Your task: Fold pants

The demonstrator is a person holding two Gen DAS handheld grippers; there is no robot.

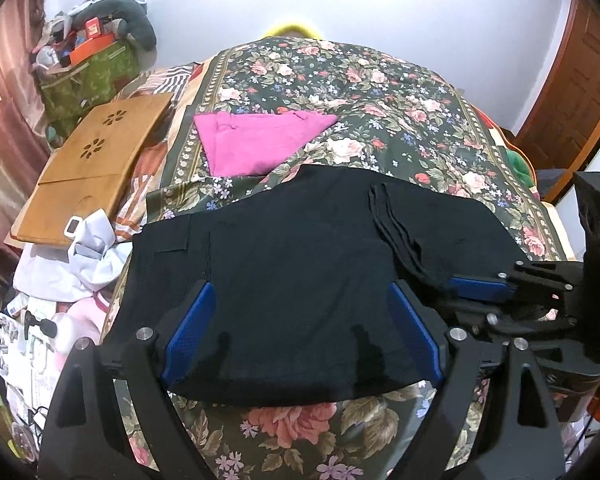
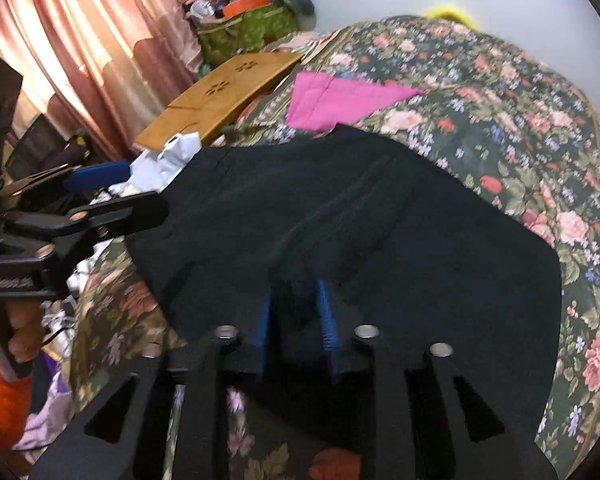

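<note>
The black pants point(image 1: 284, 264) lie folded on the floral bedspread point(image 1: 380, 100); they also show in the right wrist view point(image 2: 380, 220). My left gripper point(image 1: 300, 300) is open, its blue pads spread wide over the near part of the pants, holding nothing. My right gripper point(image 2: 294, 296) is shut on a raised fold of the black pants, pinched between its blue pads. It also appears at the right of the left wrist view point(image 1: 480, 286), at the pants' right side. The left gripper shows at the left of the right wrist view point(image 2: 100, 184).
A folded pink garment point(image 1: 256, 140) lies further back on the bed. A wooden lap tray point(image 1: 96, 164) sits at the left edge, with a green bag point(image 1: 88, 76) of clutter behind. White cloth point(image 1: 84, 256) and loose items lie beside the bed. A wooden door point(image 1: 572, 80) is at the right.
</note>
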